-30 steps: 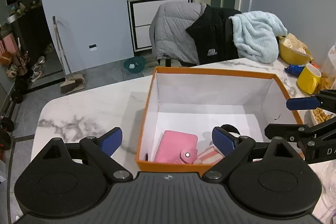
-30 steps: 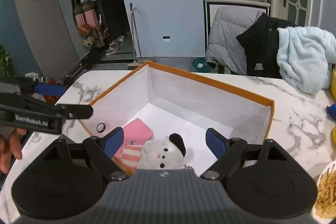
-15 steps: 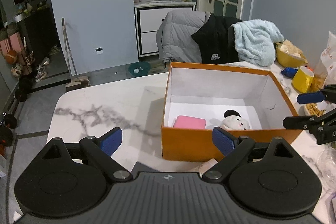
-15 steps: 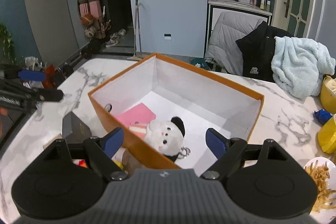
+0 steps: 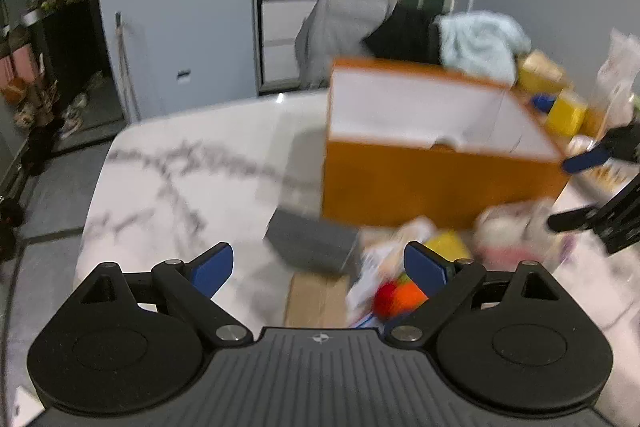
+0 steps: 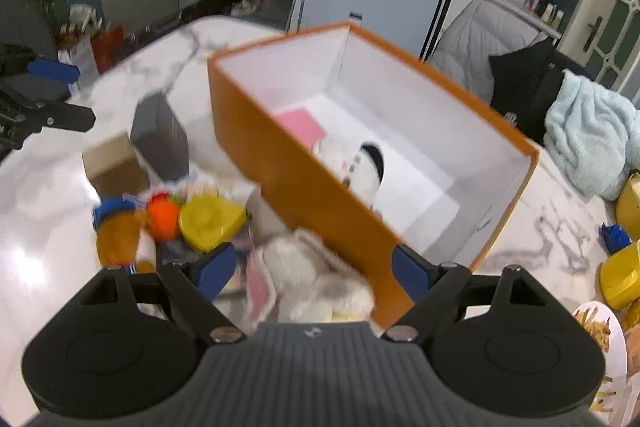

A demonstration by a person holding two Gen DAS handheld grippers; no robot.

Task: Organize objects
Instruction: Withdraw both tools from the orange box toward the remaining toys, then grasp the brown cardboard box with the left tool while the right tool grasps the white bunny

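An orange box (image 6: 308, 187) with a white inside stands on the marble table (image 5: 180, 187). In it lie a pink wallet (image 6: 300, 127) and a white plush with a black ear (image 6: 360, 163). In front of the box is a pile: a grey box (image 6: 160, 139), a brown carton (image 6: 114, 167), a yellow lidded item (image 6: 210, 221), an orange ball (image 6: 162, 219), a blue-lidded jar (image 6: 116, 227) and a fluffy white toy (image 6: 312, 275). My right gripper (image 6: 314, 269) is open above the fluffy toy without pressing it. My left gripper (image 5: 318, 267) is open over the grey box (image 5: 312, 241) and carton (image 5: 316, 301).
Yellow cups (image 6: 620, 279), a plate of fries (image 6: 600, 331) and a blue wrapper (image 6: 614, 235) sit at the right. A light blue towel (image 6: 592, 139) and jackets hang behind the box. The table's rounded edge (image 5: 100, 187) runs along the left.
Both grippers have drawn back from above the box and sunk, so the pile in front of it now lies under them. The right view has rolled.
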